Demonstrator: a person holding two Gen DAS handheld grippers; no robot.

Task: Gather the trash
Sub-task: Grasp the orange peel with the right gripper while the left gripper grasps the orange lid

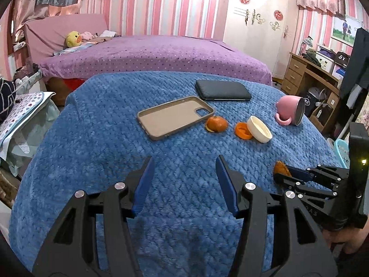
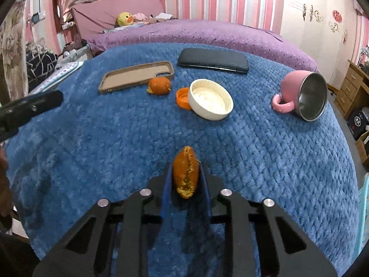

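right hand-held gripper (image 2: pixel 185 173): pads pinched on a piece of orange peel (image 2: pixel 185 172); peel stands on edge betw. the blue pads, long axis running along the fingers, tip poking past them. Low over the blue blanket (image 2: pixel 265 161).
same grip, left wrist view: right hand-held gripper (image 1: pixel 282 172) comes in from the right edge, peel (image 1: pixel 281 168) at its tip, at or just above the cloth; contact w/ cloth can't tell.
left hand-held gripper (image 1: pixel 183 184): pads spread, nothing betw. them, hovering over bare blanket (image 1: pixel 103 150) near the front edge.
next trash, judged: second peel piece (image 2: pixel 159 85), dome-shaped, touching the near edge of the brown phone case (image 2: pixel 136 76); lies ahead and to the left of the right gripper, well apart.
nearer hand: left one looks nearer and is free; that peel (image 1: pixel 216 124) sits ahead of it, a bit right.
also ahead: orange cap (image 2: pixel 182 97) touching the white lid (image 2: pixel 210 102); trash or not, can't tell.
not trash, likely: black phone (image 2: pixel 213 61) at the far side, pink cup (image 2: pixel 302 94) tipped on its side to the right.
bin: none surely visible.
worktop: covered fully by blanket; bed (image 2: pixel 207 32) beyond.
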